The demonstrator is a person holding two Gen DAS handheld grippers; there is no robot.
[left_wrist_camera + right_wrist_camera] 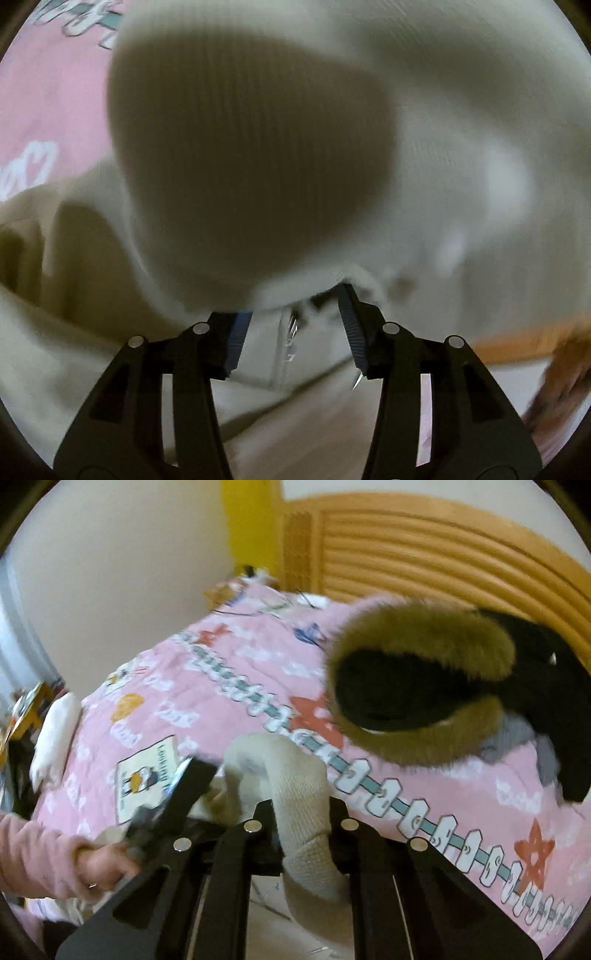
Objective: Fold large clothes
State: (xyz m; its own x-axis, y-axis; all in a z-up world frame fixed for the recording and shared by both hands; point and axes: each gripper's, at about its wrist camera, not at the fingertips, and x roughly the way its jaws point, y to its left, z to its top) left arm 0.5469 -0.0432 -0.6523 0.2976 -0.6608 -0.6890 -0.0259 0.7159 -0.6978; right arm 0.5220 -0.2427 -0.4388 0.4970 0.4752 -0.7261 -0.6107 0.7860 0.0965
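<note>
1. Left wrist view: the left gripper point(295, 314) has its fingers spread, cream cloth bunched at their tips; I can't tell whether it is pinched.
2. The cream knit garment point(258, 147) hangs close before the lens, lifted above the pink bed point(48, 103).
3. Right wrist view: the right gripper point(301, 812) is clenched on a rolled band of the garment point(299, 797), near the bed's near edge.
4. Seemingly mid-lift; next, spread it flat on the bed, clear of the fur-trimmed coat point(424, 672) by the headboard point(424, 542).
</note>
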